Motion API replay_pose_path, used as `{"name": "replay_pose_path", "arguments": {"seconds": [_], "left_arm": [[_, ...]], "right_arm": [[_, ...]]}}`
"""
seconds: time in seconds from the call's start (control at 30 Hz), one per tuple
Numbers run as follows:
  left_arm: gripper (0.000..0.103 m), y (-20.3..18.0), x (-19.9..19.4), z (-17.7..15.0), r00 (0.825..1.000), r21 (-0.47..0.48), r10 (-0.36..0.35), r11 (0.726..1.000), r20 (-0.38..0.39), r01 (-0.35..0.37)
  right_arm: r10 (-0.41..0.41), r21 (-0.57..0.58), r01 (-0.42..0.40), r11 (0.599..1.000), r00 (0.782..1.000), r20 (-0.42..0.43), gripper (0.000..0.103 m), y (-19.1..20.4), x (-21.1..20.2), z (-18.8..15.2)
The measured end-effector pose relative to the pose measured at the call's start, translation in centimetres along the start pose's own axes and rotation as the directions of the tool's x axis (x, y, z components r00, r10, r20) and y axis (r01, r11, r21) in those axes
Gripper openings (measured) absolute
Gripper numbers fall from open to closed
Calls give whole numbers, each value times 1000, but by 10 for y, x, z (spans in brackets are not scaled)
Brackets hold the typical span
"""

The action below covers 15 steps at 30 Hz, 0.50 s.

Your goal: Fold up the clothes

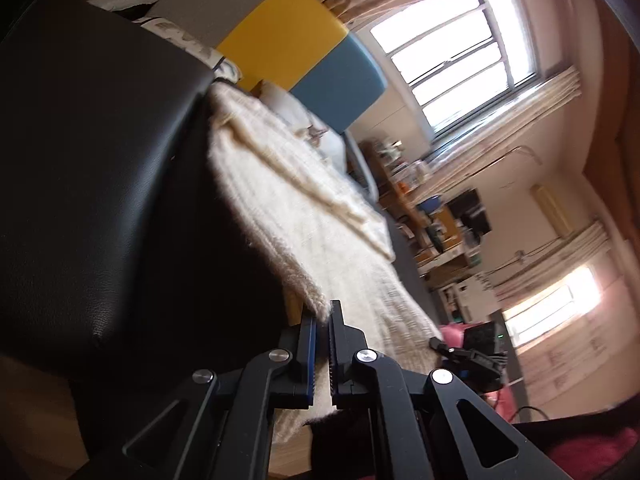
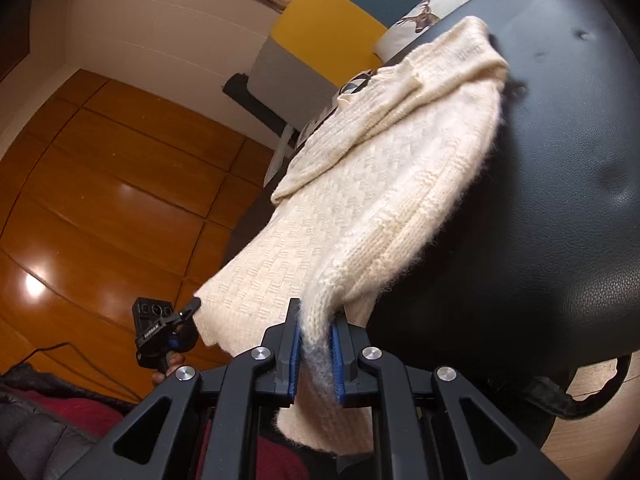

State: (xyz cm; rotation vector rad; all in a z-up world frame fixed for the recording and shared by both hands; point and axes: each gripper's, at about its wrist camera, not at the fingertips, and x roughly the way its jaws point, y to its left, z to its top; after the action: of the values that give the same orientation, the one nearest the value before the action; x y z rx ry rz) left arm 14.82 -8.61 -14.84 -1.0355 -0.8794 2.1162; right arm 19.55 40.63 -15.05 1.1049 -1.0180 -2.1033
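Note:
A cream knitted sweater (image 2: 384,184) lies draped over a black leather chair seat (image 2: 560,184), its lower part hanging off the edge. My right gripper (image 2: 316,316) is shut on the sweater's ribbed hem at one corner. My left gripper (image 1: 323,314) is shut on the hem's other corner; it also shows in the right wrist view (image 2: 192,306) at the sweater's left edge. In the left wrist view the sweater (image 1: 304,216) stretches away along the chair seat (image 1: 96,168). The right gripper (image 1: 460,354) shows small at the far hem.
A chair back with grey, yellow and blue panels (image 2: 332,24) stands beyond the seat, with a deer-print cushion (image 2: 424,16). Glossy wooden floor (image 2: 100,200) lies at left. Cluttered shelves (image 1: 432,220) and bright windows (image 1: 460,56) are in the background. Dark red clothing (image 2: 72,412) is below.

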Motion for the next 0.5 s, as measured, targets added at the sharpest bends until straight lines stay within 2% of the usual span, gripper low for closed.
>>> {"name": "replay_pose_path", "arguments": {"seconds": [0.07, 0.2, 0.33, 0.5], "left_arm": [[5, -5, -8, 4, 1000, 2, -27, 1000, 16, 27], [5, -12, -20, 12, 997, -11, -68, 998, 35, 68], [5, -25, -16, 37, 992, 3, -112, 994, 55, 112], [5, -27, 3, 80, 983, 8, -164, 986, 84, 164]], "right_arm": [[10, 10, -10, 1000, 1000, -2, 11, 2, -7, -4], [71, 37, -73, 997, 996, 52, 11, 6, -21, -1], [120, 16, -122, 992, 988, 93, 11, 15, -19, 27], [150, -4, -150, 989, 981, 121, 11, 21, 6, 76]]}}
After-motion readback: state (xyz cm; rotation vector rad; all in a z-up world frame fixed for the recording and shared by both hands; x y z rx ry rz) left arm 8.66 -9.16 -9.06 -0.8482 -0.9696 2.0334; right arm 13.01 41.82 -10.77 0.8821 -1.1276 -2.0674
